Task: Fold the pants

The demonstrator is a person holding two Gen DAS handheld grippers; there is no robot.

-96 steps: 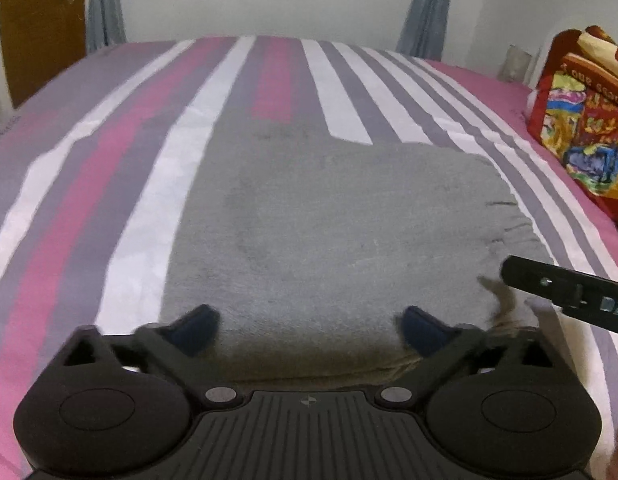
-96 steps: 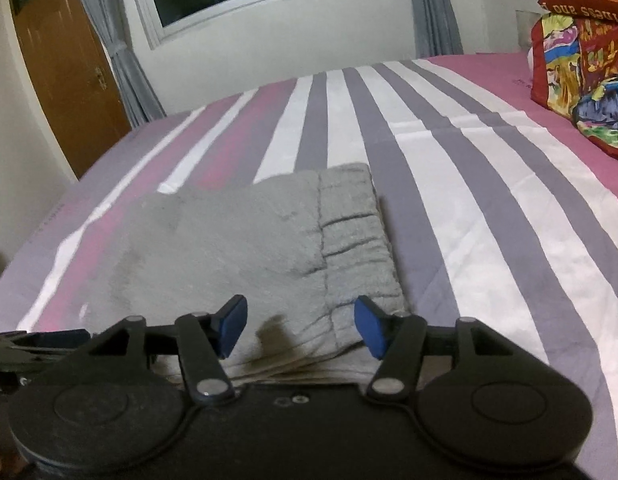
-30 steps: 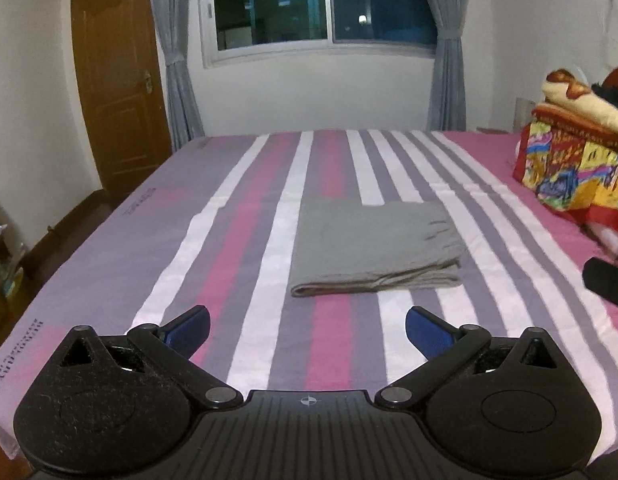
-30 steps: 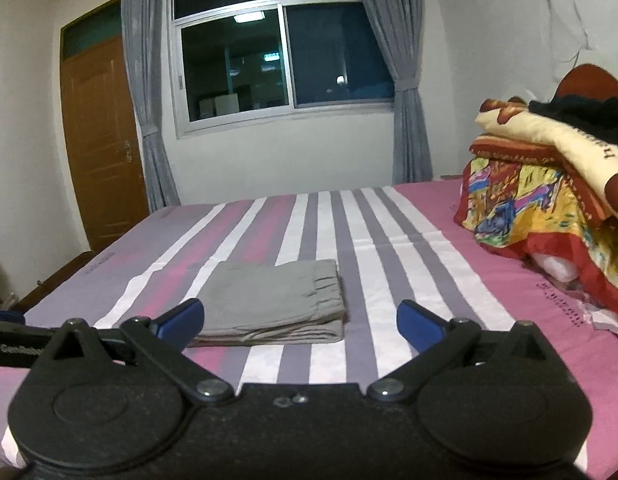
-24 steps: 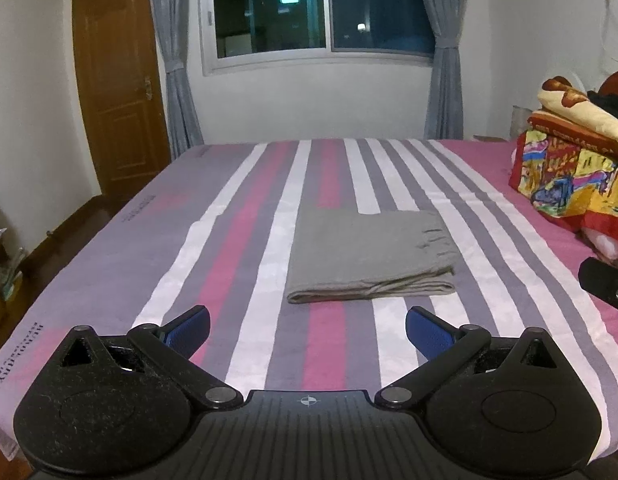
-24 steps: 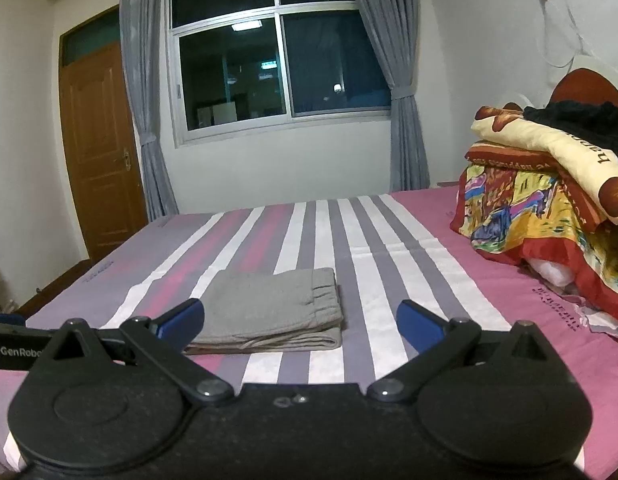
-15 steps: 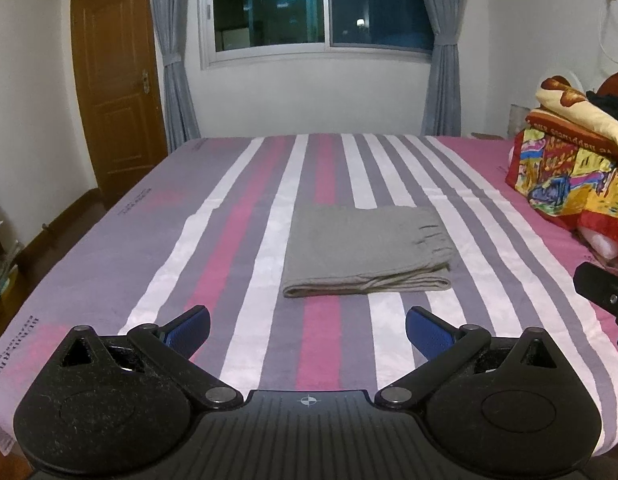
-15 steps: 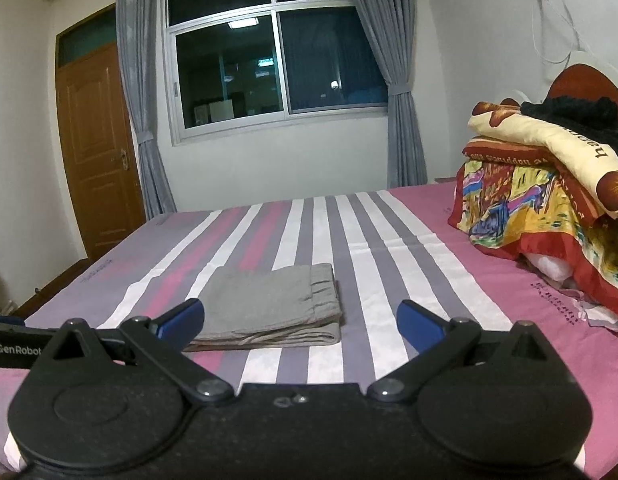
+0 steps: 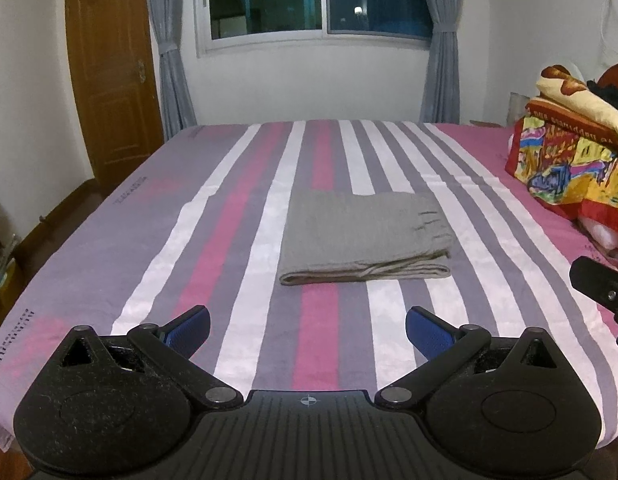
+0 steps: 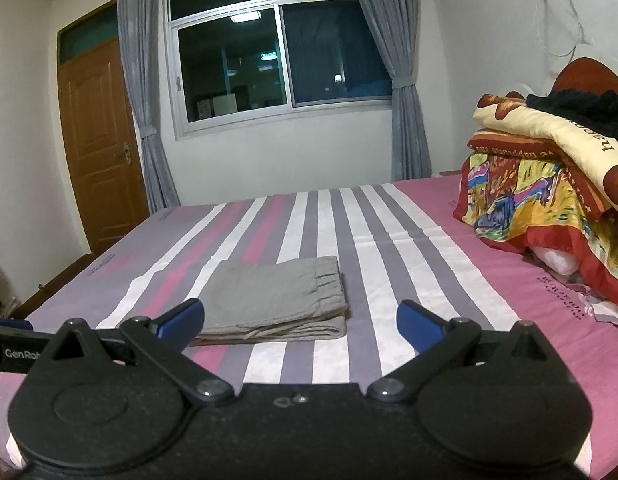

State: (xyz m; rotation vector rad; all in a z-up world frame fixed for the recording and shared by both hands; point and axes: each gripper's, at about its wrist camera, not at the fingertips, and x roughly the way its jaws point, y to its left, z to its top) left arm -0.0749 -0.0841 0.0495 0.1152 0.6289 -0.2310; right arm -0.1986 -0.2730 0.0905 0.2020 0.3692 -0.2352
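Observation:
The grey pants (image 9: 365,236) lie folded into a flat rectangle on the striped bed (image 9: 237,216), waistband to the right. In the right wrist view the same grey pants (image 10: 275,300) rest left of centre on the bed (image 10: 393,264). My left gripper (image 9: 307,330) is open, held back from the pants near the bed's front edge, with nothing between its blue fingers (image 9: 189,328). My right gripper (image 10: 301,324) is open too, empty, and well short of the pants. A black part of the right gripper (image 9: 601,284) shows at the right edge of the left wrist view.
A pile of colourful blankets (image 10: 545,200) sits at the right end of the bed, also seen as blankets (image 9: 569,160) in the left wrist view. Behind the bed are a window (image 10: 277,52) with grey curtains and a wooden door (image 10: 97,148) at the left.
Both grippers have pulled far back from the folded pants, which they were right over 3.2 s ago. In the last second the views shifted only slightly. The pants have not moved.

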